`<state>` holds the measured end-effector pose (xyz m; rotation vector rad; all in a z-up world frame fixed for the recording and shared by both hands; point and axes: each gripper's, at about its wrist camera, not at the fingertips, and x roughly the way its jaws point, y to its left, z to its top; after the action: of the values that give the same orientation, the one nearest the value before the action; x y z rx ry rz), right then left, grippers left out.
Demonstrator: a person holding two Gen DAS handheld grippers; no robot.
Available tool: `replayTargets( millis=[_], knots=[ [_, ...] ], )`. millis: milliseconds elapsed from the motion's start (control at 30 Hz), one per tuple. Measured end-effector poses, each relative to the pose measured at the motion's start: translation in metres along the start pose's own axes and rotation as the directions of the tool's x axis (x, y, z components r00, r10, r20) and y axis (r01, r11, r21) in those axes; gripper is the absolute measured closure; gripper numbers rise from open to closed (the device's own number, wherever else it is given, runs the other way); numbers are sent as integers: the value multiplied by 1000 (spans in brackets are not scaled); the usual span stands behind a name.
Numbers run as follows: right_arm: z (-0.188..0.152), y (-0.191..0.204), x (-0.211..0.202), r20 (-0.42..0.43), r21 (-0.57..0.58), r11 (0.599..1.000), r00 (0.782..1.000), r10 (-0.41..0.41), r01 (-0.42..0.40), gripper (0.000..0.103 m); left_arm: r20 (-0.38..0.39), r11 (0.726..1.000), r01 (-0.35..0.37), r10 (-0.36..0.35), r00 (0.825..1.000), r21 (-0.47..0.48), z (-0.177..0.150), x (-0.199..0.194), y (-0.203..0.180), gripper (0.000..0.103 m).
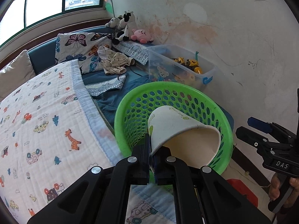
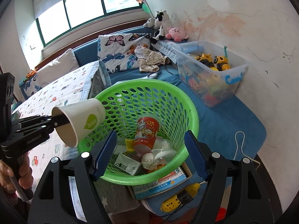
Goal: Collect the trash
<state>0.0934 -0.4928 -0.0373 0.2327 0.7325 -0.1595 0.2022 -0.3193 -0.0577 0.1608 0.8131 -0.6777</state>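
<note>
The left tool pinches the rim of a white paper cup lying sideways, base pointing over the near-left rim of the green basket, while the right tool stands spread and empty.

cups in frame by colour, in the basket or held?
White paper cup: 1, wall pinched in the left gripper, at the green basket rim.
Red printed cup: 1, inside the basket.
Total: 2

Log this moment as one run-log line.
left gripper: shut on paper cup | cup: beside green basket rim | right gripper: open, straddling basket
</note>
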Motion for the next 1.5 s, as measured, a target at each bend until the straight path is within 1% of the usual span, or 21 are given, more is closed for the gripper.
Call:
replayTargets(
  millis=[100,167,233,300,367,433,467,533,700,733,800,867,933,1000,1033,1100,1267,1367,1433,1500],
  knots=[
    [0,-1,-1,3,8,1000,1000,5,-5,28,-4,1000,3,-3,1000,3,1,3,-4,98],
    [-2,-1,-1,1,8,1000,1000,3,-3,28,-6,1000,0,0,1000,-1,2,5,-5,90],
    [-2,-2,-1,0,6,1000,1000,-2,2,28,-4,1000,6,-6,1000,-3,2,6,-6,88],
    [-2,-2,-2,1,8,1000,1000,-3,3,28,-5,1000,17,-17,1000,-5,0,5,-5,82],
    [-2,-3,-3,4,14,1000,1000,0,0,28,2,1000,17,-17,1000,-9,-1,3,-5,63],
    [-2,-4,-5,7,19,1000,1000,4,-4,28,18,1000,23,-23,1000,-9,-2,-1,-4,61],
    [-2,-2,-5,8,19,1000,1000,4,-4,28,23,999,40,-39,999,-10,-3,-3,-3,58],
    [-5,0,-7,9,16,1000,1000,9,-9,28,35,1000,25,-25,999,-8,-4,-9,-1,51],
    [-9,10,-10,12,22,999,999,39,-39,28,51,1000,16,-16,999,-7,-7,-23,5,50],
    [-9,12,-11,12,21,999,999,44,-44,28,55,1000,11,-10,998,-10,-8,-26,7,47],
    [-11,20,-11,9,12,998,999,53,-54,28,62,1000,-10,10,998,-11,-9,-33,11,46],
    [-12,27,-12,4,6,998,998,63,-63,27,74,1000,-19,20,997,-21,-12,-42,17,39],
    [-13,36,-14,5,-4,997,997,73,-72,24,86,999,-27,30,996,-30,-16,-50,23,39],
    [-15,45,-15,0,-15,996,997,83,-83,24,96,998,-46,49,994,-39,-19,-59,30,37],
    [-16,50,-15,-2,-20,996,996,88,-88,23,103,997,-56,60,993,-45,-20,-63,34,33],
    [-17,60,-15,-9,-33,994,995,99,-100,20,117,996,-75,81,990,-58,-25,-74,42,30],
    [-19,85,-15,-12,-74,991,994,113,-113,16,141,988,-117,131,981,-100,-37,-97,62,17],
    [-21,99,-15,-14,-95,988,992,123,-124,15,146,982,-153,168,975,-114,-45,-108,71,16],
    [-23,108,-15,-16,-102,986,991,132,-133,13,136,976,-178,195,971,-126,-51,-115,80,15],
    [-25,116,-16,-21,-102,984,989,148,-149,12,131,973,-191,208,969,-131,-55,-118,85,9]
  ],
)
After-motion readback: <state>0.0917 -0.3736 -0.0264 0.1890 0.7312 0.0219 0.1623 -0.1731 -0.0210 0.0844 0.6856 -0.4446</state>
